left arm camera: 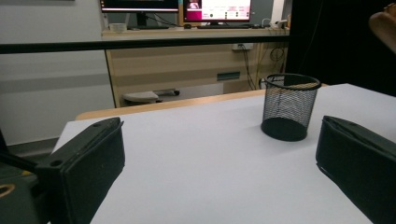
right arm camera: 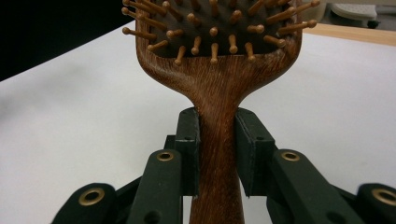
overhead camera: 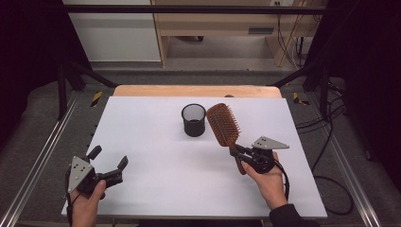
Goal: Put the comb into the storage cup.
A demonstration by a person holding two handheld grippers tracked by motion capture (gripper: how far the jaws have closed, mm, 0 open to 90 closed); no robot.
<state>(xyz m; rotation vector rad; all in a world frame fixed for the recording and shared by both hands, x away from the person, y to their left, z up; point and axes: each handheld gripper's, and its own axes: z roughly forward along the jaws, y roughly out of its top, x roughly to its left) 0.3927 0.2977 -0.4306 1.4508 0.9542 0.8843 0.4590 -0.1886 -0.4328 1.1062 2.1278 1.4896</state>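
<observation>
Nearest the high view's camera, at about 7 o'clock on the table, the left gripper [overhead camera: 109, 160] sits in the person's left hand [overhead camera: 87, 204], low over the near left corner, its two black jaws spread wide with nothing between them; in the left gripper view those jaws frame bare white surface. The broad white rectangular table [overhead camera: 156, 156] is the largest thing here, with a strip of pale wood showing along its far edge at 12 o'clock. Next in size is the brown wooden paddle hairbrush with peg bristles [overhead camera: 223, 125], lying at roughly 2 o'clock from the table's middle, raised off the surface and slanted, its oval head toward the far side and its bristles facing up and toward the right. The right gripper [overhead camera: 239, 152], held in the person's right hand [overhead camera: 269, 182] at about 4 o'clock, has its jaws drawn narrow and clamped on the brush's handle just below the head; the right gripper view shows both pads [right arm camera: 189, 149] pressed against the sides of the wood. Smallest is the round black wire-mesh cup [overhead camera: 194, 120], standing upright on the table near 12 o'clock, just to the left of the brush head, with a narrow gap between them.
</observation>
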